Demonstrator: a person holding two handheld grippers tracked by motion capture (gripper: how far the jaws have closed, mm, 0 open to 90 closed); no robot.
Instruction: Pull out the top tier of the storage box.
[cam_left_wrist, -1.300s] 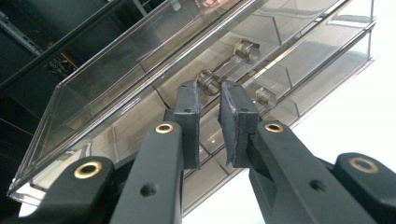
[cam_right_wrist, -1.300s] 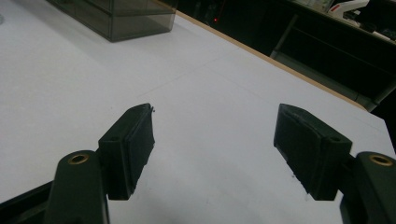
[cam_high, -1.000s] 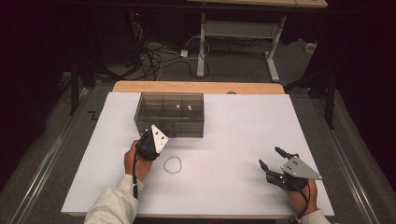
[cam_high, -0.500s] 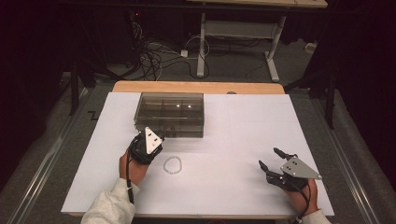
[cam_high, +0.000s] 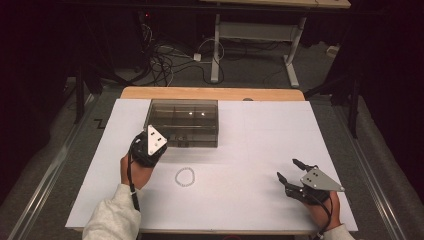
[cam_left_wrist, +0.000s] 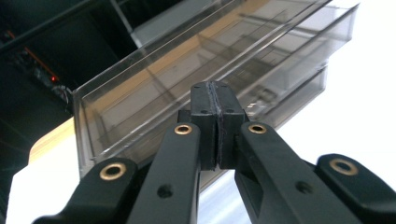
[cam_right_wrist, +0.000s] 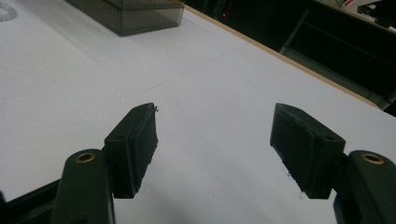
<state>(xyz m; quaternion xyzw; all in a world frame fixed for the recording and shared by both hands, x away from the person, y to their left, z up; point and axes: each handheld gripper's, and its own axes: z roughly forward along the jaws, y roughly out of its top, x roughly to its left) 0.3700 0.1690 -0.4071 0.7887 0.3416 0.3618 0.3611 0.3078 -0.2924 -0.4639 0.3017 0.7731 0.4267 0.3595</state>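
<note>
High view: your left hand-held gripper (cam_high: 161, 141) sits left of centre, jaws just closed together on nothing, at the clear box (cam_high: 183, 122). Right hand-held gripper (cam_high: 289, 171), lower right, jaws apart over bare tabletop (cam_high: 260, 135); bead ring (cam_high: 184, 176) lies between.

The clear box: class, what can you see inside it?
The box shows dividers forming compartments and two bright glints, perhaps reflections. The left gripper covers its near-left corner, so that part is hidden.

Bright white table (cam_high: 250, 150), dark surroundings, soft focus.
</note>
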